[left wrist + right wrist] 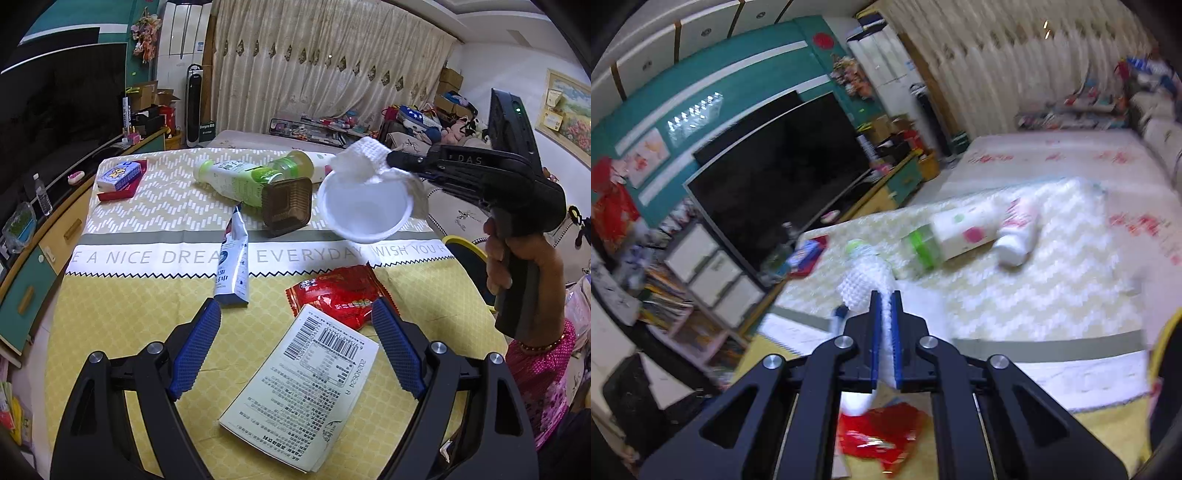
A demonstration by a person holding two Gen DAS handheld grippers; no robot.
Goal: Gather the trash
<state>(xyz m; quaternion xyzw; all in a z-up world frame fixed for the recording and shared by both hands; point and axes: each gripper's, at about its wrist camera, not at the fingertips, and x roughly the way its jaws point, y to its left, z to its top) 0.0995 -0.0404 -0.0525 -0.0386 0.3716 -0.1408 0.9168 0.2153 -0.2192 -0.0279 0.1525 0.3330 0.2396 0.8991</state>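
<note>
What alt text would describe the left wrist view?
The right tongs hold a white cup with tissue above a table. The open left tongs hover over a printed packet, near a red wrapper.

Our left gripper fills the bottom of its own view, its two blue-padded fingers spread wide apart with nothing pinched between them, both pointing up the frame. Our right gripper enters the same view from the right edge, reaching toward the upper middle. Our right hand wraps its upright grip at right, a bead bracelet on the wrist and a pink patterned sleeve below it. In the right wrist view the right gripper's pads stand almost together, pinching something white at mid-frame.
</note>
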